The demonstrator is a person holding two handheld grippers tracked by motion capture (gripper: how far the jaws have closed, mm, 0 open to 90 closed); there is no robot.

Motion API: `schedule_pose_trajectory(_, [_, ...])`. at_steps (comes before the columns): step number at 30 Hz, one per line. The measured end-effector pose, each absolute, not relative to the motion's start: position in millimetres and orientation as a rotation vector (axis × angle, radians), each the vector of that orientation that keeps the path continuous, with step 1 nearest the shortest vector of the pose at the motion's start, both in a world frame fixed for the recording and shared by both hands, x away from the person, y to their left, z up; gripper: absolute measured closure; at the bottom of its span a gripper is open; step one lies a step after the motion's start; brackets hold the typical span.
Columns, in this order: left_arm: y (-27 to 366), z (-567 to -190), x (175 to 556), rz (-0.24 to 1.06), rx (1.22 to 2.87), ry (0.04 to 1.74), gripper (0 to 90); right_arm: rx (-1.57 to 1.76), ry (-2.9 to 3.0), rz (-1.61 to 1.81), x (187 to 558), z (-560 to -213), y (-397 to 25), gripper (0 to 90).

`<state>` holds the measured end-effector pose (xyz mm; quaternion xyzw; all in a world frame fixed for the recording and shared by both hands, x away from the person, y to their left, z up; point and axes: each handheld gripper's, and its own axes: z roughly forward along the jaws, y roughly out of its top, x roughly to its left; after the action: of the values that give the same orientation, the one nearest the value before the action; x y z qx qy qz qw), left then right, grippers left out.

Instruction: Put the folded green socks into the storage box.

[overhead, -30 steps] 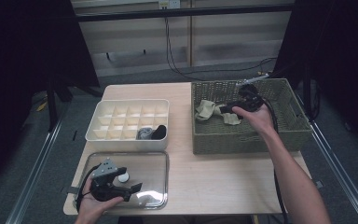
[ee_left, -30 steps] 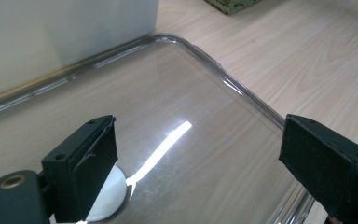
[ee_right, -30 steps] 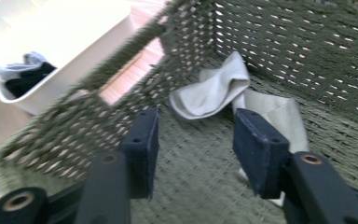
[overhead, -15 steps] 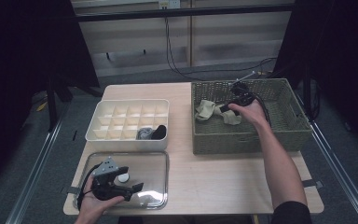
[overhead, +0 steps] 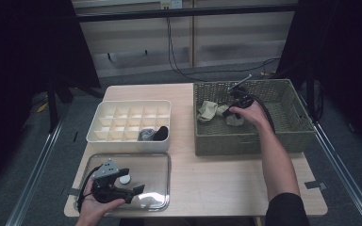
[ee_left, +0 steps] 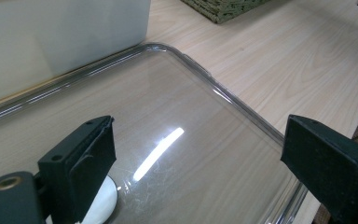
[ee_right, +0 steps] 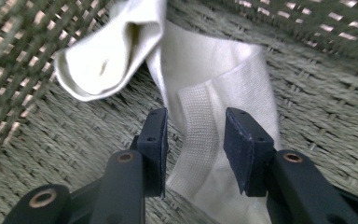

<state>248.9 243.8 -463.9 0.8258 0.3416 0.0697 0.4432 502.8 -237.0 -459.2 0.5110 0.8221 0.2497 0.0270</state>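
Sock [ee_right: 214, 126]: cream, crumpled on the floor of the wicker basket [overhead: 292, 136], at its left end. Right gripper [ee_right: 196, 135]: jaws straddle the sock's ribbed cuff, a gap visible each side, not clamped. Left gripper [overhead: 134, 190]: jaws spread wide, nothing between, over the clear lid [ee_left: 242, 98] near a white knob [ee_left: 100, 203]. Divided box [overhead: 127, 120]: just behind the lid.

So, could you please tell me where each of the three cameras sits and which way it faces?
High view: fixed above the person's side, facing forward and down on the table; both forearms enter from below.
Left gripper view: rides the left gripper, looking along its open jaws at the clear lid.
Right gripper view: rides the right gripper, looking into the wicker basket, jaws astride a cream sock.
Shared: the high view also shows the lid, basket and sock.
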Motion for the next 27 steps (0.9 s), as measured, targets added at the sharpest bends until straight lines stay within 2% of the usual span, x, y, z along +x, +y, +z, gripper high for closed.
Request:
schedule_pose_trajectory(8, [247,-465,254,0.177,2.042,0.863,9.3,1.593,2.567,0.633,507,-471,-234,64.4])
schedule_pose_trajectory(12, [246,-465,255,0.175,2.053,0.857,9.2,1.598,2.572,0.584,507,-474,-233,72.2])
schedule_pose_trajectory(15, [246,-465,255,0.178,2.055,0.859,9.1,1.621,2.568,0.575,508,-474,-234,81.9])
schedule_pose_trajectory(17, [245,-466,256,0.18,2.062,0.847,9.0,1.627,2.568,0.565,507,-473,-234,84.4])
schedule_pose_trajectory(27, [245,-469,263,0.177,2.062,0.848,8.9,1.616,2.531,0.669,504,-461,-236,85.8])
